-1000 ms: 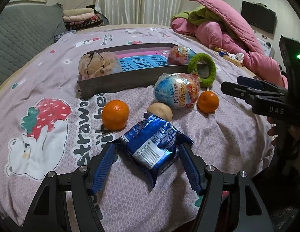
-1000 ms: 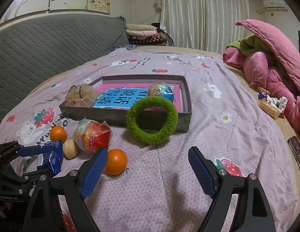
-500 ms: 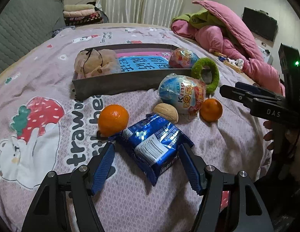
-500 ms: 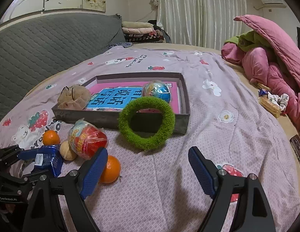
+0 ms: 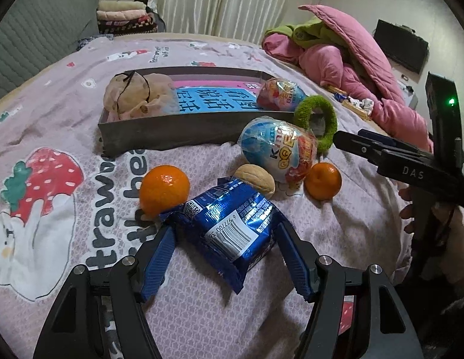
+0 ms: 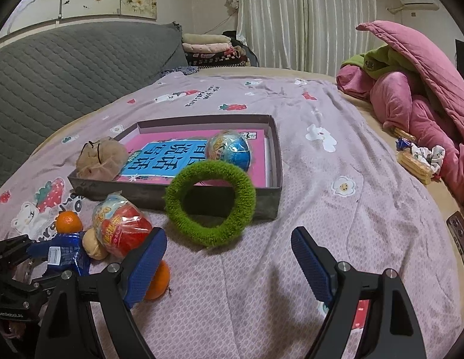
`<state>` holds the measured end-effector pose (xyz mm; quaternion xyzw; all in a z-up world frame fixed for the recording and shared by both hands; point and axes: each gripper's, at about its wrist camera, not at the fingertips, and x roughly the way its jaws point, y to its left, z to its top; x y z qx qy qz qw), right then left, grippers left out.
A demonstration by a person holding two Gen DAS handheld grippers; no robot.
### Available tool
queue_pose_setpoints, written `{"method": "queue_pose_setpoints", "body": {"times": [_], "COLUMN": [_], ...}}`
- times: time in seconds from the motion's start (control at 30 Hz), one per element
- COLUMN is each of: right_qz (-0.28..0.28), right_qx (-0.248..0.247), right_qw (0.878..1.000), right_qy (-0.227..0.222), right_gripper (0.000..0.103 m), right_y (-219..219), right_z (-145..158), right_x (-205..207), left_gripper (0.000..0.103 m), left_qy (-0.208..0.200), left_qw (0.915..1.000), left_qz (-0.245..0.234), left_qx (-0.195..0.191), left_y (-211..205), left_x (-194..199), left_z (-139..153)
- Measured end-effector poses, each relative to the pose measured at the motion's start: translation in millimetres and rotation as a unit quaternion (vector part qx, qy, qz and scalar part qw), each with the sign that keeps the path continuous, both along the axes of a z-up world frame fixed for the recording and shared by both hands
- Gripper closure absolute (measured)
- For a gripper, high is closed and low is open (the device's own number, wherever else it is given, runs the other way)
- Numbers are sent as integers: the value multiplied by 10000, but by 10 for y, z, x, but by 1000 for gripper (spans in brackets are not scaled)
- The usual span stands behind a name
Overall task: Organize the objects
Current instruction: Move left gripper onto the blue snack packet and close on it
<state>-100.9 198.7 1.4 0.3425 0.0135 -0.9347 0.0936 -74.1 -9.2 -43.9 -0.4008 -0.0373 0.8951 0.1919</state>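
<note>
A grey box (image 5: pixel 160 137) on the bed holds a beige pouch (image 5: pixel 133 95), a blue-and-pink book (image 5: pixel 208 101) and a wrapped toy egg (image 5: pixel 279 95). In front lie a bigger toy egg (image 5: pixel 279 146), a green ring (image 5: pixel 317 119) leaning on the box, two oranges (image 5: pixel 164 190) (image 5: pixel 323 181), a walnut (image 5: pixel 256 176) and a blue snack packet (image 5: pixel 232 227). My left gripper (image 5: pixel 226 257) is open, its fingers on either side of the packet. My right gripper (image 6: pixel 229 266) is open and empty, just in front of the green ring (image 6: pixel 211 202).
The bed has a pink strawberry-print sheet (image 6: pixel 336 179). A pile of pink and green bedding (image 6: pixel 411 89) lies at the right. A grey quilted headboard (image 6: pixel 67 68) is at the left. Snacks (image 6: pixel 417 158) lie near the right edge.
My left gripper has moved in so its fingers straddle the blue packet more closely. My right gripper has edged towards the green ring. Both stay open.
</note>
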Motion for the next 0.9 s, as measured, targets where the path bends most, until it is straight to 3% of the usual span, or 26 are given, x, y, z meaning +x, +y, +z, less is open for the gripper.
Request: {"method": "queue_pose_setpoints", "body": {"times": [0.27, 0.9], "right_qz": [-73, -130], "right_qx": [23, 119], "right_qw": [10000, 9997], "right_qy": [-49, -166], "right_gripper": [18, 18], "right_y": [66, 93], "right_z": [-3, -30], "right_x": [-118, -288], "left_gripper": [32, 38], "left_qy": [-97, -95], "left_qw": [9993, 9975], "left_qz": [-64, -194], "left_qx": [361, 669], "left_y": [9, 119], "left_x": [-165, -290], "left_z": [-33, 1]}}
